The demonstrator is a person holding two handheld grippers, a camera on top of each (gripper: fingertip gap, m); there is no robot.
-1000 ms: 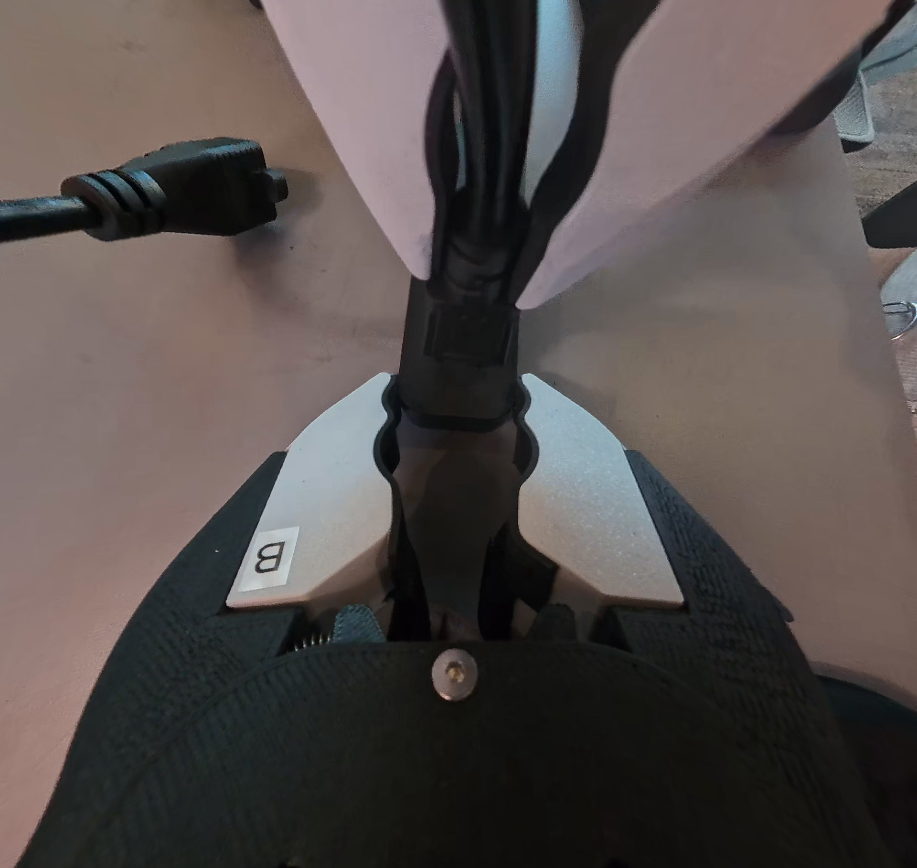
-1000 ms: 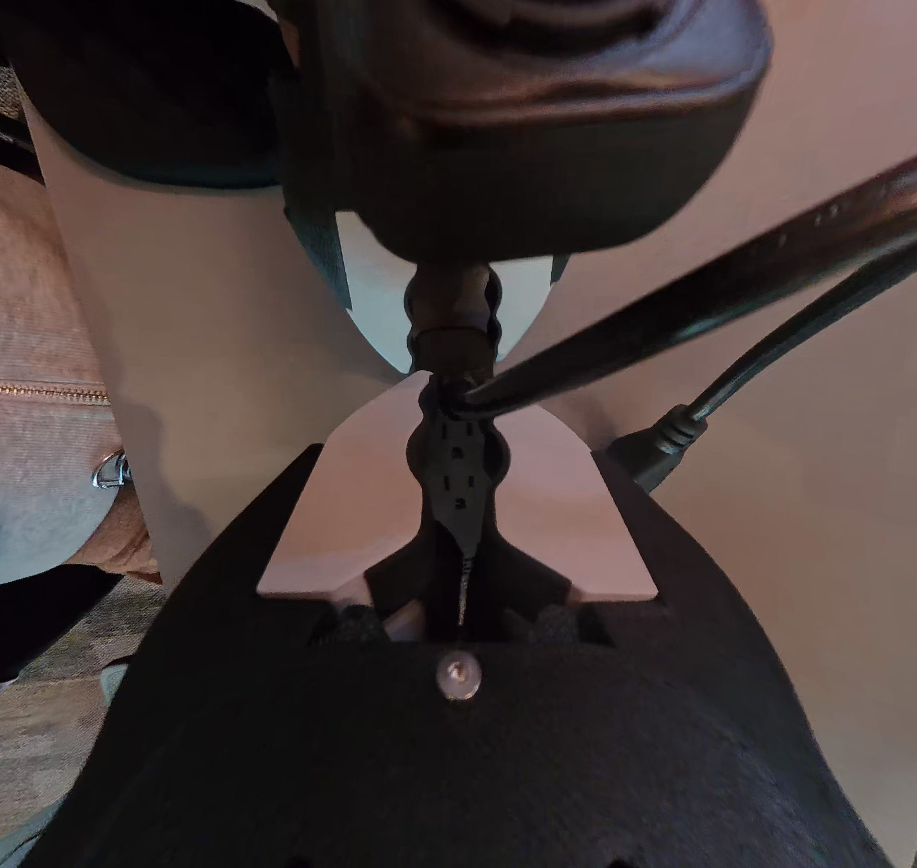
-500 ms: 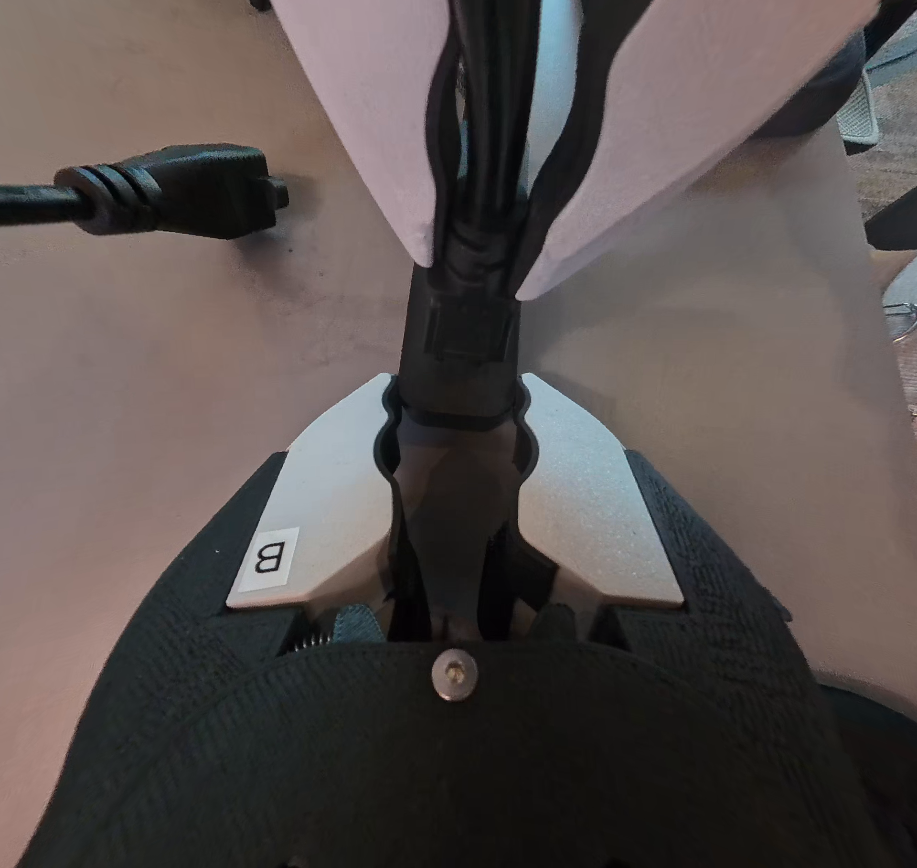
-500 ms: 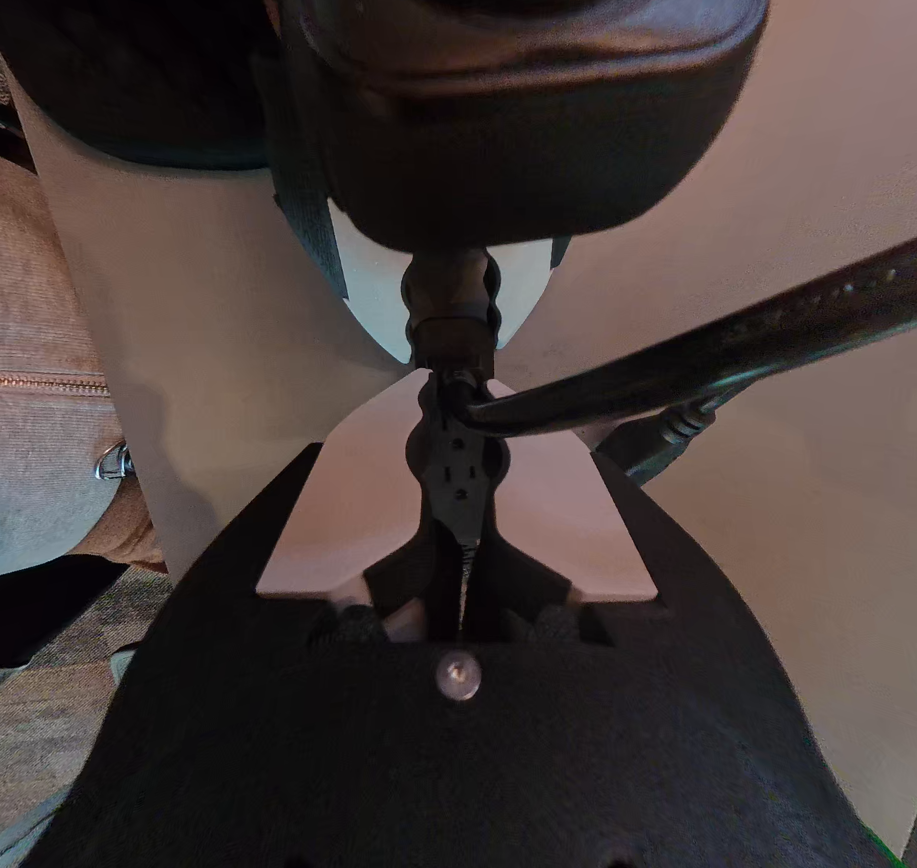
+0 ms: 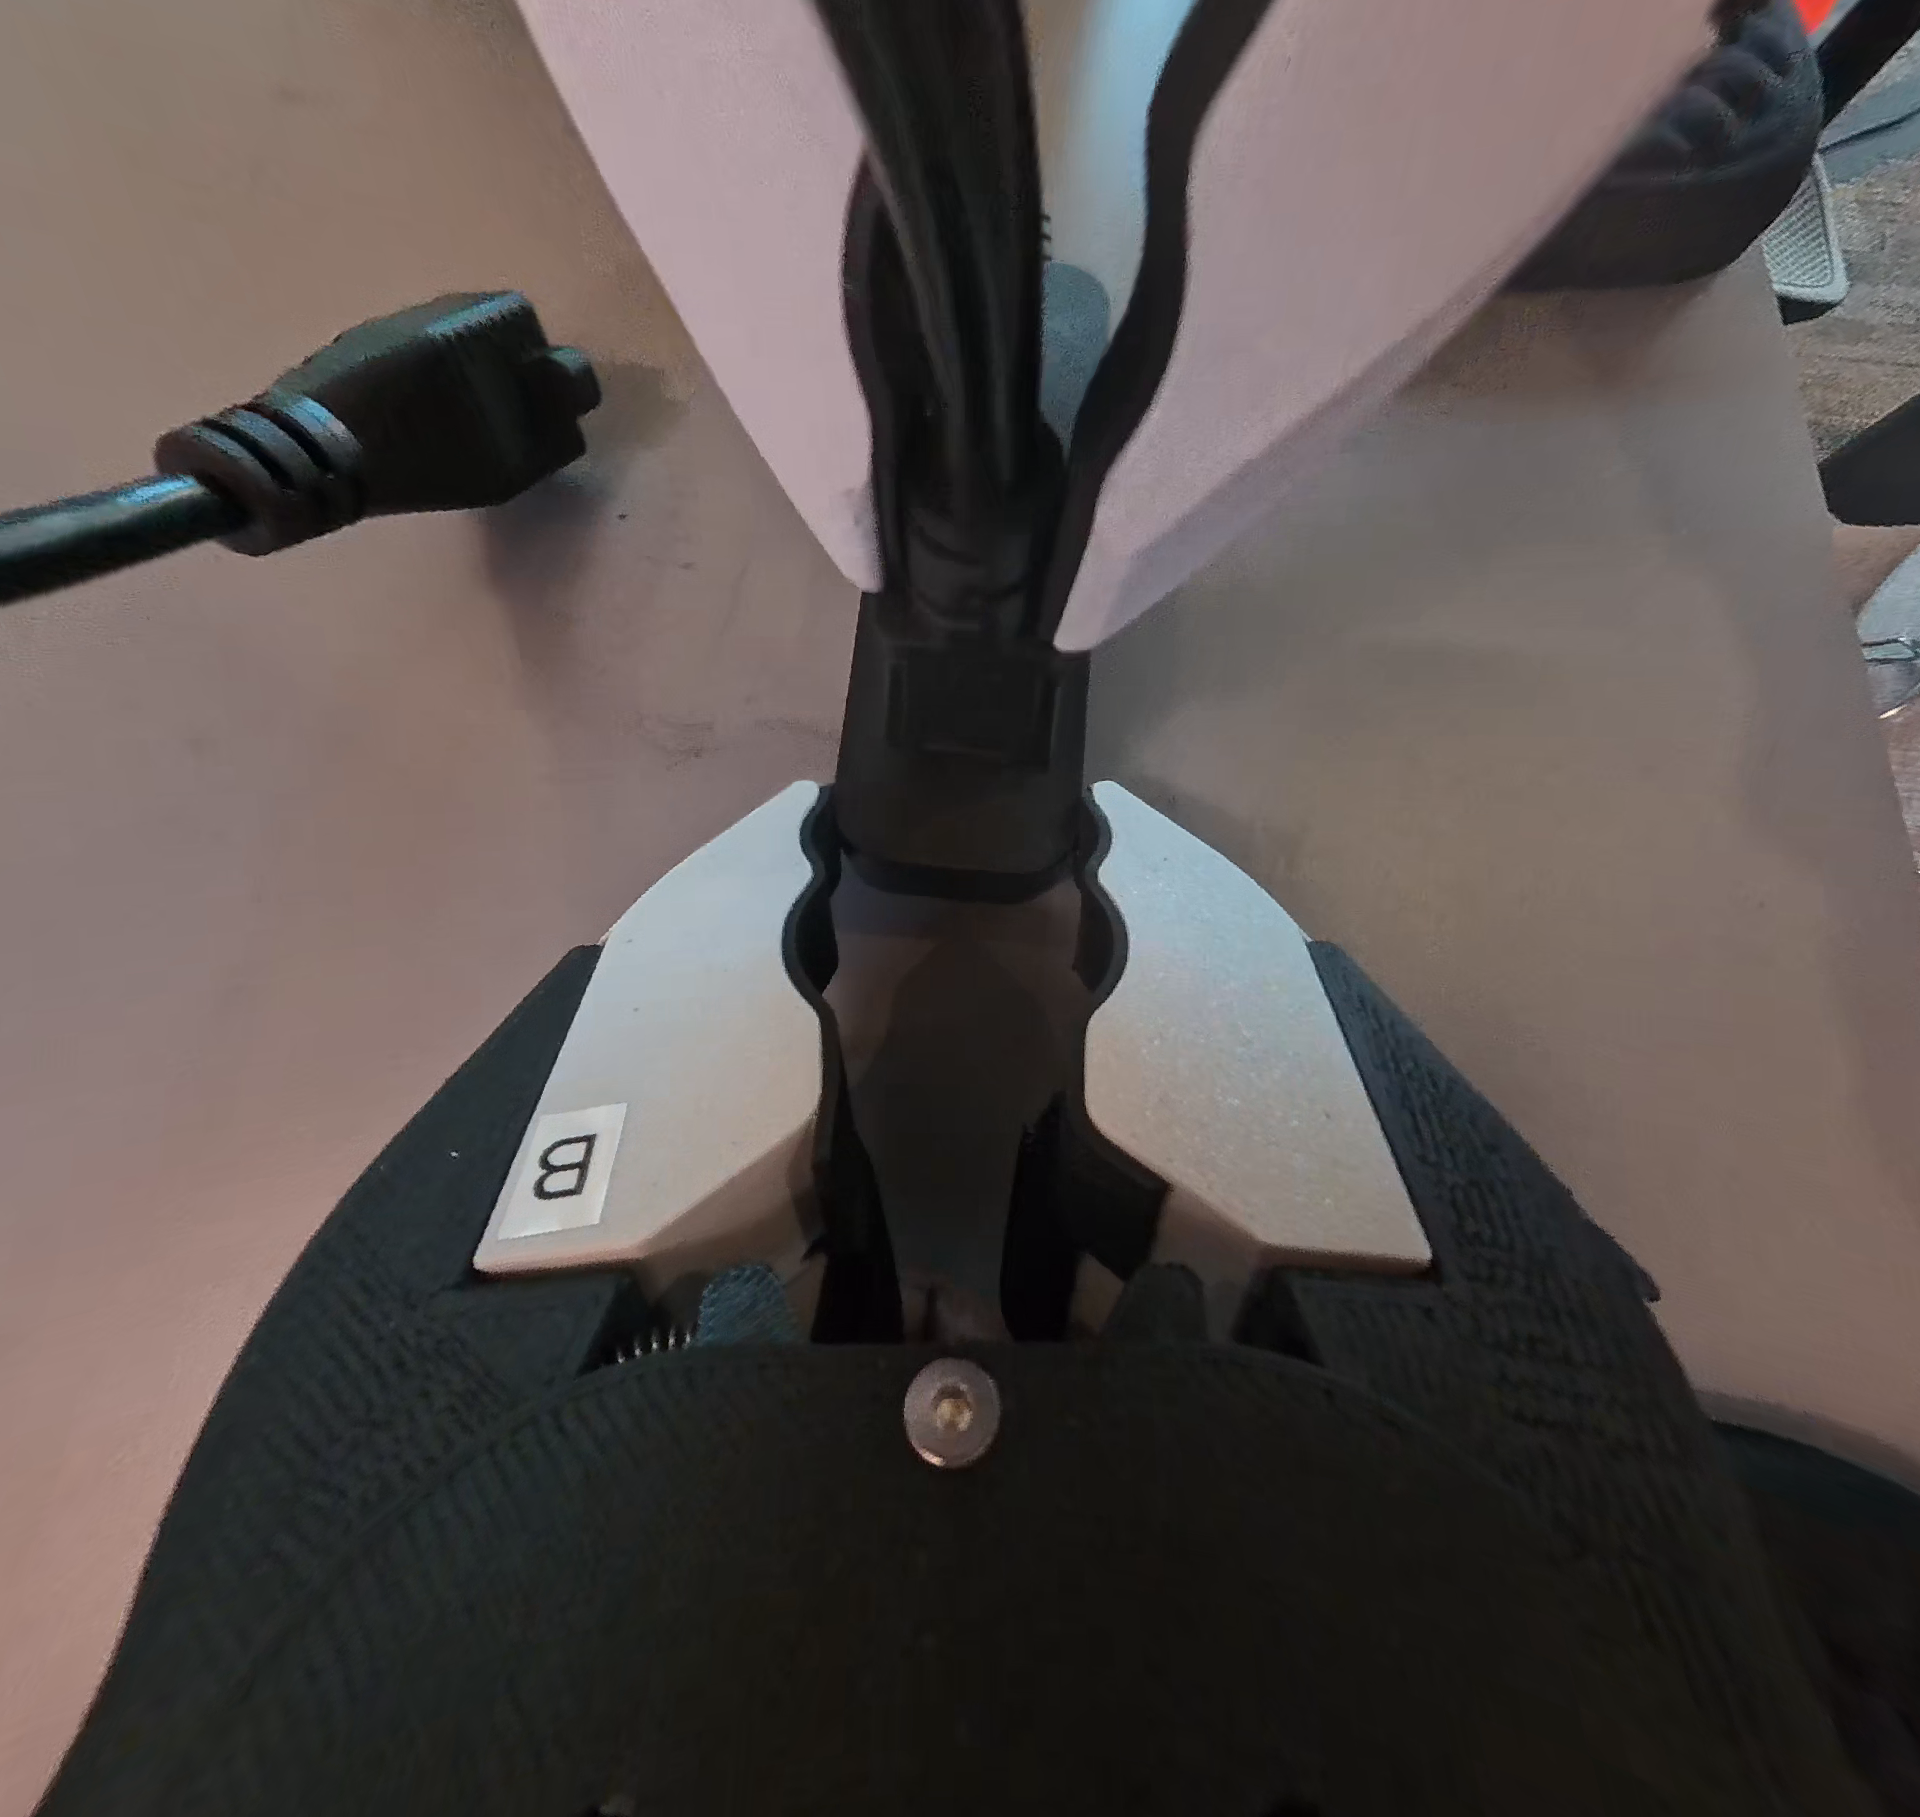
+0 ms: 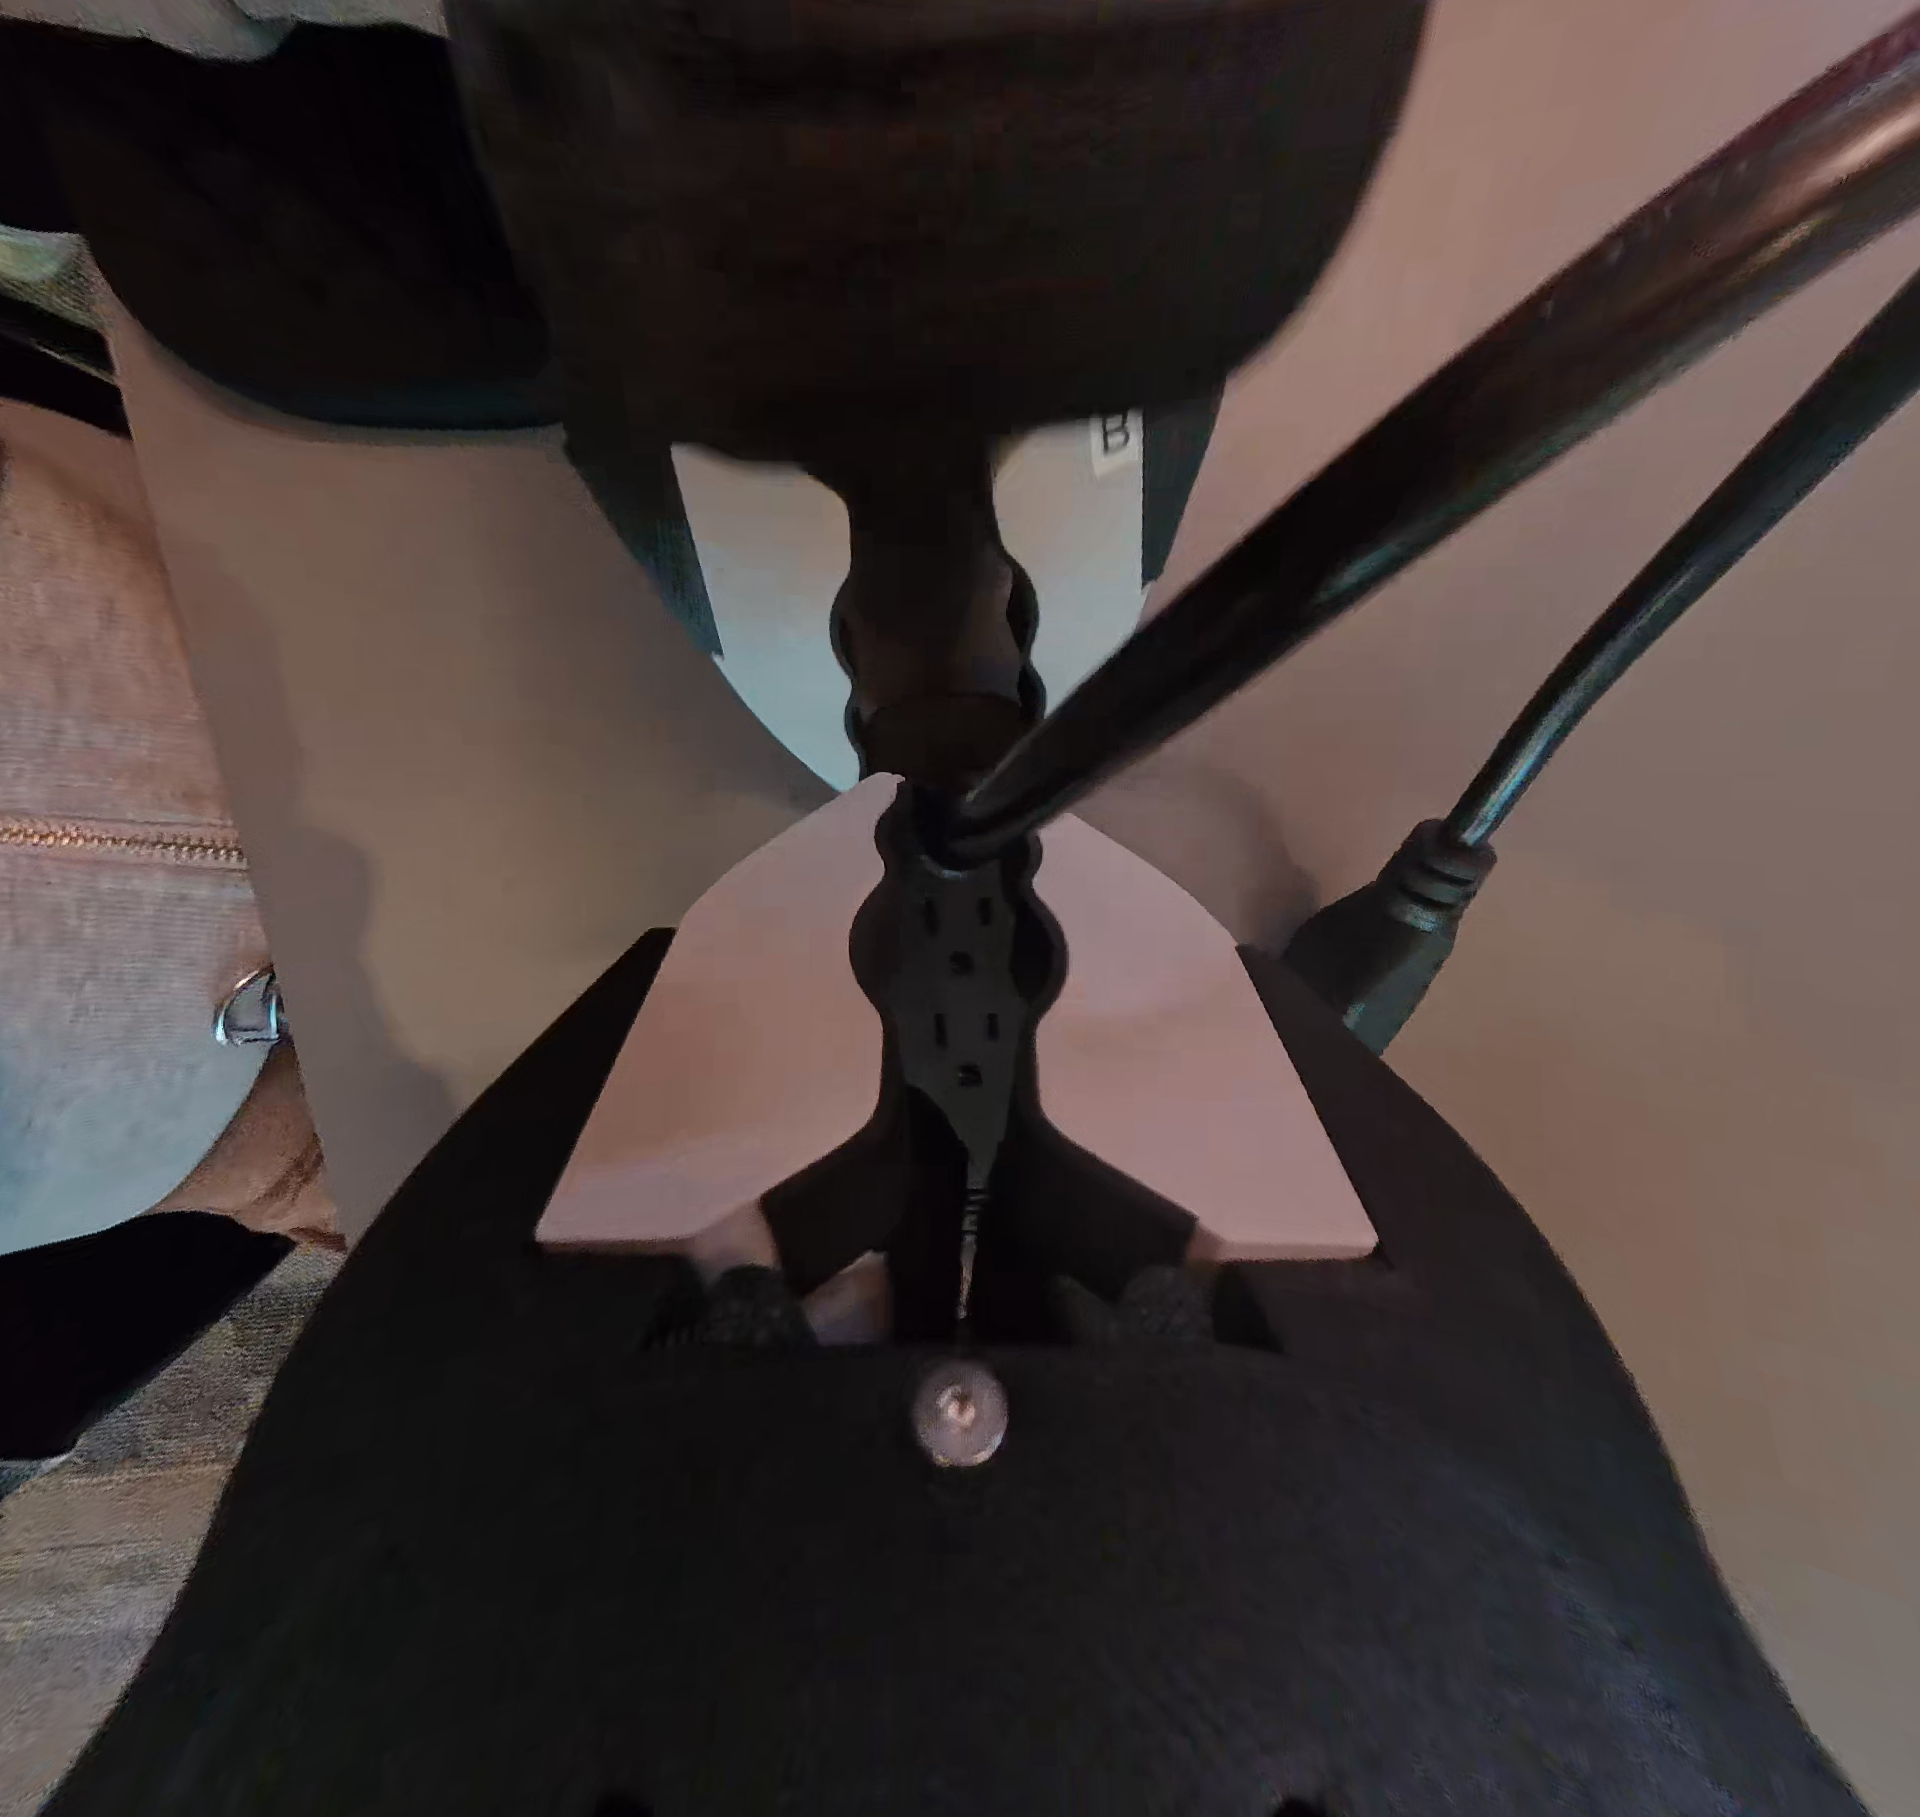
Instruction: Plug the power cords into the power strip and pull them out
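Both claws, tip to tip, clamp power strip [image 6: 961, 978].

- The plug [image 5: 961, 728] held by the left hand-held gripper [image 5: 956, 837] is meeting the power strip [image 6: 961, 988], yet its prongs are being hidden where the two join.
- The right hand-held gripper [image 6: 961, 858] is covering the power strip's sides, so only two outlet faces are showing.
- The loose plug [image 5: 416, 417] lying left of the power strip is trailing a cord [image 5: 94, 541] that is being cut off by the frame's edge.
- Beyond the power strip, the left hand-held gripper's body is blurring in the right wrist view.
- The thick cord [image 6: 1455, 479] rising from the power strip is running out of frame.
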